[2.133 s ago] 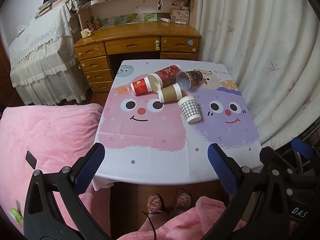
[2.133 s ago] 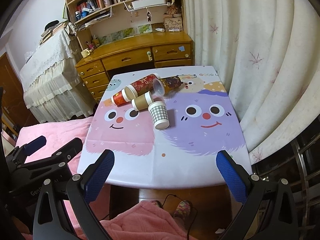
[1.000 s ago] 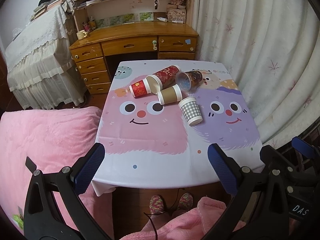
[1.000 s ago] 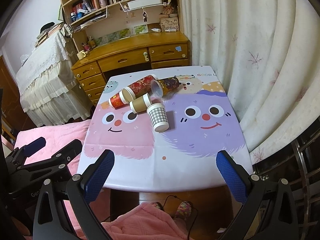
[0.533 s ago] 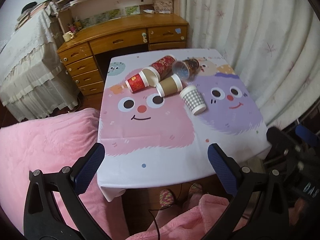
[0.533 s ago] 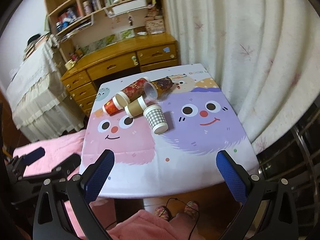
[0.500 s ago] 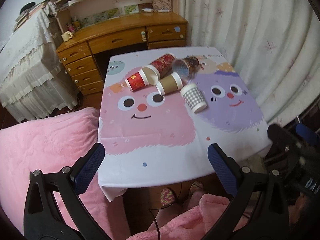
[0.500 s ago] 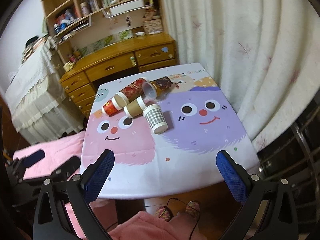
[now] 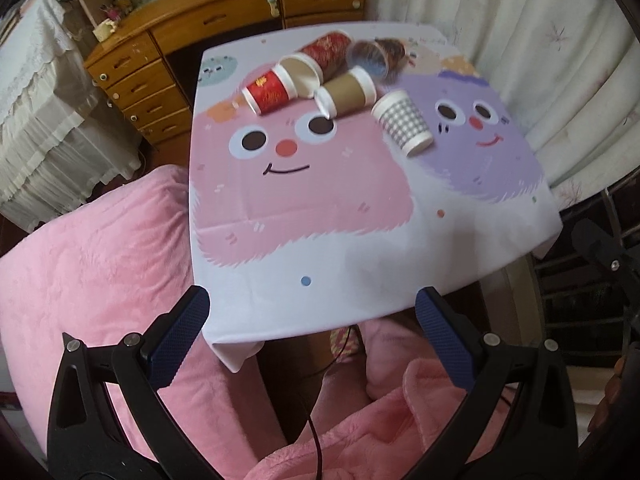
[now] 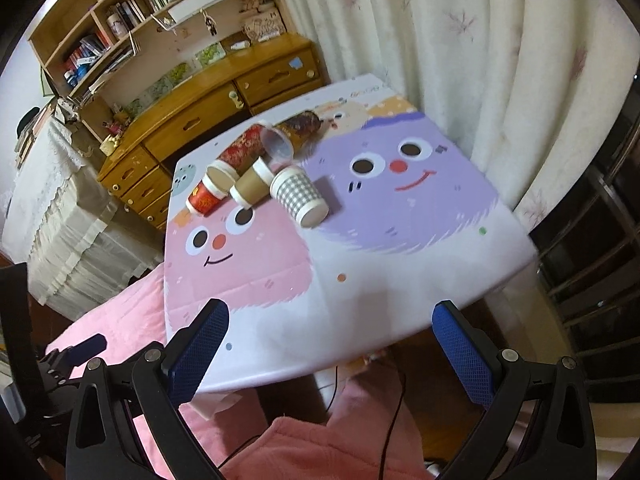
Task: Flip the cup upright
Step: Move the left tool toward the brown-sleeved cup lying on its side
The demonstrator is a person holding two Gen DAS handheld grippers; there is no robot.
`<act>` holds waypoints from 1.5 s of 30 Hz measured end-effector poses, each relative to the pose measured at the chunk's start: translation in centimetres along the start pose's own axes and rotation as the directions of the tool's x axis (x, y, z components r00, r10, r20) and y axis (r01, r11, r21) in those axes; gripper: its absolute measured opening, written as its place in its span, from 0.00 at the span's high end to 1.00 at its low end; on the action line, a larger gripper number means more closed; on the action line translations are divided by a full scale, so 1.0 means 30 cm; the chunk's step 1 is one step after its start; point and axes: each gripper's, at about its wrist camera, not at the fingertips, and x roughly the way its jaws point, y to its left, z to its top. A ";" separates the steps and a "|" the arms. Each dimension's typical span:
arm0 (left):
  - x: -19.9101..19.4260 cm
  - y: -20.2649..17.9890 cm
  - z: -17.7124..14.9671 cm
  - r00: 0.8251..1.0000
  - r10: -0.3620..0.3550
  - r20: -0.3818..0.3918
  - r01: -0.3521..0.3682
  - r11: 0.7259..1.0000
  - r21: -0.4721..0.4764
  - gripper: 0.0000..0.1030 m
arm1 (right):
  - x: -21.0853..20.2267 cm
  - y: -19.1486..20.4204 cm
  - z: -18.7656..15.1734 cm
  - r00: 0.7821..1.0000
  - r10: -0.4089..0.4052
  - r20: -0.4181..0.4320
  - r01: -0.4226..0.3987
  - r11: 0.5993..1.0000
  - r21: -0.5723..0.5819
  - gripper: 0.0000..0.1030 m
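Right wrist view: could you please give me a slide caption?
Open right gripper above the table; five cups lie tipped over.

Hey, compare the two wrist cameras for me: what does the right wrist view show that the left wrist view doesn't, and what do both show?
Only the right wrist view shows the bookshelf above the desk. Only the left wrist view shows a striped slipper under the table edge. Both show the checked cup and the brown cup lying on their sides on the cartoon-face tablecloth, the wooden desk, the curtain, and an open tool: the left tool and the right tool, both empty and short of the cups.
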 end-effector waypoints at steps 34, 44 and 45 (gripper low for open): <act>0.693 -0.213 0.655 0.976 0.051 0.211 -0.180 0.729 0.660 0.01 | 0.846 0.011 0.648 0.987 -0.086 -0.139 0.061 0.983 -0.172 0.00; 0.868 -0.262 0.755 0.991 -0.009 0.130 -0.090 0.674 0.734 0.05 | 0.987 0.022 0.666 0.970 -0.064 -0.235 0.026 0.987 -0.161 0.00; 0.888 -0.267 0.760 0.992 -0.010 0.125 -0.087 0.664 0.742 0.06 | 1.004 0.023 0.670 0.967 -0.061 -0.246 0.021 0.987 -0.160 0.00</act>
